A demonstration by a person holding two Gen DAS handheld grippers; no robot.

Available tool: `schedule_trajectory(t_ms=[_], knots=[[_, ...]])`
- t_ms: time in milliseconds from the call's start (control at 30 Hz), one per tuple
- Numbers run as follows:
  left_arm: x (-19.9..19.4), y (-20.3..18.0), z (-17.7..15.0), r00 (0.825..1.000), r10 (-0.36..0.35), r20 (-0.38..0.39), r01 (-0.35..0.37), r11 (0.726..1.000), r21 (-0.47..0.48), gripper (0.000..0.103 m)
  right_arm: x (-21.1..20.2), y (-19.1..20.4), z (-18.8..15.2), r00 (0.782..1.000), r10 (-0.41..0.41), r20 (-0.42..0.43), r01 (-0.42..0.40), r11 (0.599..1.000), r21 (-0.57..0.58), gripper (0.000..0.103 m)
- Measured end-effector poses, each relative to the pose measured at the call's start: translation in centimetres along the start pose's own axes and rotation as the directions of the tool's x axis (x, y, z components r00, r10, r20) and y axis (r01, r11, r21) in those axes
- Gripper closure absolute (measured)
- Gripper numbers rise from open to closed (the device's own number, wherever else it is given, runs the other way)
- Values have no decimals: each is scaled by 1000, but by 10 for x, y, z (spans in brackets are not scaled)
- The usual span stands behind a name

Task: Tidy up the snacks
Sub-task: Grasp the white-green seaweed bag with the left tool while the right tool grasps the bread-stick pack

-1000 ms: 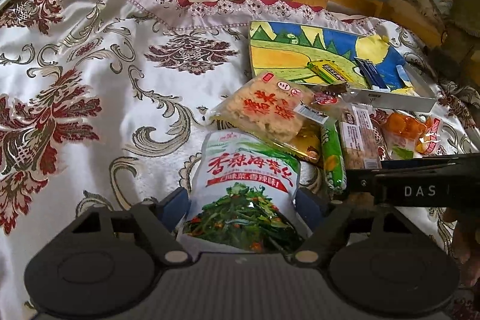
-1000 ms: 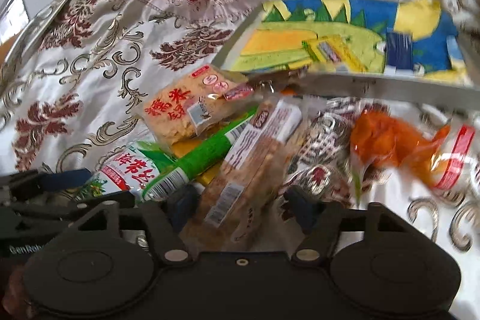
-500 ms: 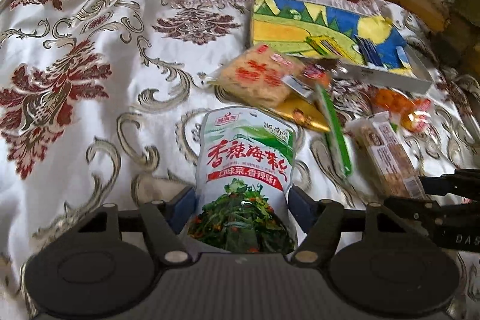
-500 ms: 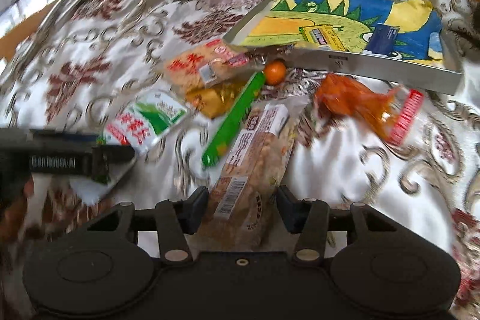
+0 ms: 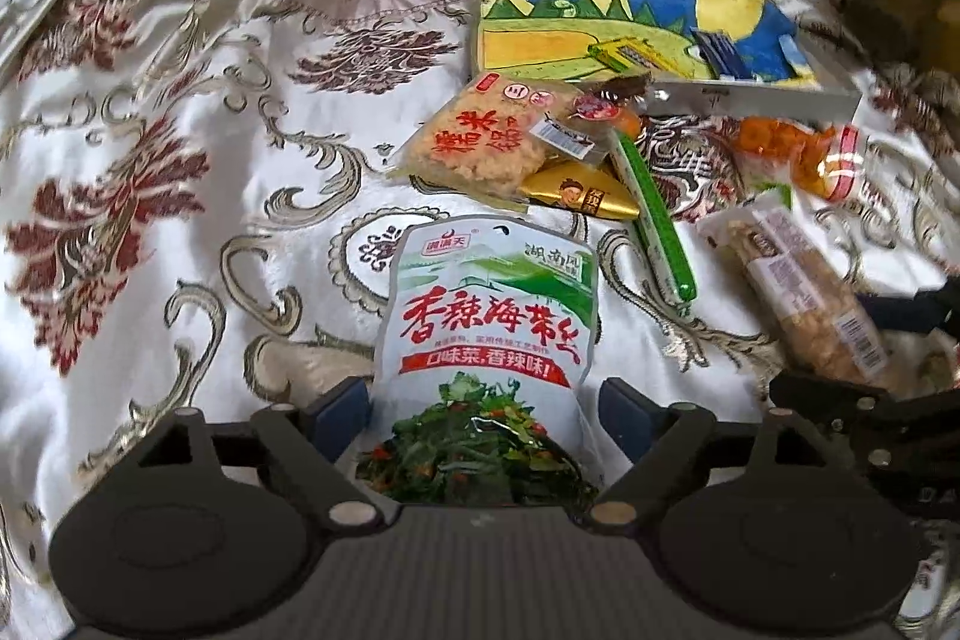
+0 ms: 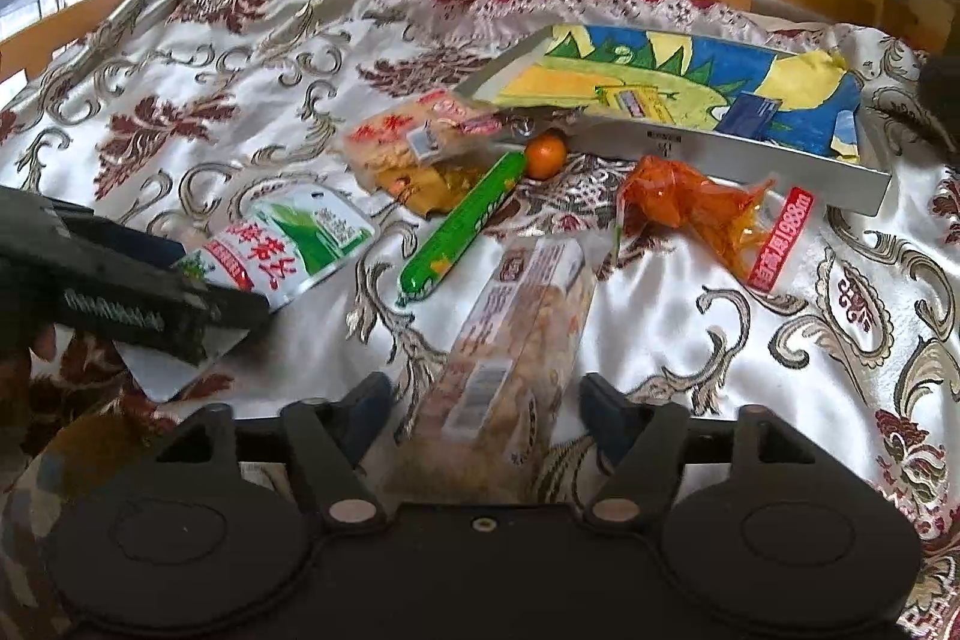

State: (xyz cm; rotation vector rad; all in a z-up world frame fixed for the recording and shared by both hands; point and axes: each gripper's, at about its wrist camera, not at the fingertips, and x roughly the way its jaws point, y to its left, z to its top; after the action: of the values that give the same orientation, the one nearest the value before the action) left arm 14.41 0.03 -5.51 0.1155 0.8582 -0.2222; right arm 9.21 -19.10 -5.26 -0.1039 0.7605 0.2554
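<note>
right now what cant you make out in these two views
- Seaweed pouch: bottom edge hidden by the left gripper body, left wrist view.
- Long cracker pack: near end hidden behind the right gripper, label blurred.
- Gold packet: partly under the rice cracker bag.

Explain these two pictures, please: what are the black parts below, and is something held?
A person holds a two-fingered claw in each hand; a camera on each looks along its fingers. One picture is from the left claw, the other from the right claw. Snacks lie on a bedcover: seaweed packet, biscuit packet, green sausage stick, small orange. Both claws are opening: the seaweed packet lies between the left one's fingers, the biscuit packet between the right's; neither is gripped.
</note>
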Motion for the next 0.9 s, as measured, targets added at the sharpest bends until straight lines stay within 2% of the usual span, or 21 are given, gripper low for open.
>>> schedule_trajectory(t_ms=[100, 233, 333, 467, 567, 667, 800, 900], knots=[[5, 2, 1, 1000, -5, -2, 5, 1000, -10, 14, 1, 4, 0, 999, -8, 33, 8, 1000, -9, 22], [10, 7, 3, 1000, -14, -2, 14, 999, -35, 12, 5, 5, -3, 997, -52, 50, 52, 999, -4, 22], [14, 7, 2, 1000, -4, -13, 4, 1000, -17, 17, 6, 3, -4, 996, -71, 61, 71, 997, 14, 25], [13, 1, 1, 999, 31, -19, -30, 999, 39, 23, 11, 9, -7, 996, -79, 42, 80, 997, -16, 45], [11, -2, 2, 999, 44, -21, -43, 998, 48, 29, 12, 12, -9, 996, -84, 39, 85, 996, -25, 48], [7, -5, 3, 998, 53, -17, -52, 997, 59, 38, 12, 12, -9, 996, -78, 40, 79, 996, -27, 55], [0, -6, 5, 999, 44, -10, -44, 998, 51, 52, 8, 19, -11, 995, -81, 58, 85, 994, -66, 59], [-6, -6, 6, 999, 36, -4, -36, 999, 33, 56, 3, 24, -10, 993, -75, 86, 84, 991, -104, 65]])
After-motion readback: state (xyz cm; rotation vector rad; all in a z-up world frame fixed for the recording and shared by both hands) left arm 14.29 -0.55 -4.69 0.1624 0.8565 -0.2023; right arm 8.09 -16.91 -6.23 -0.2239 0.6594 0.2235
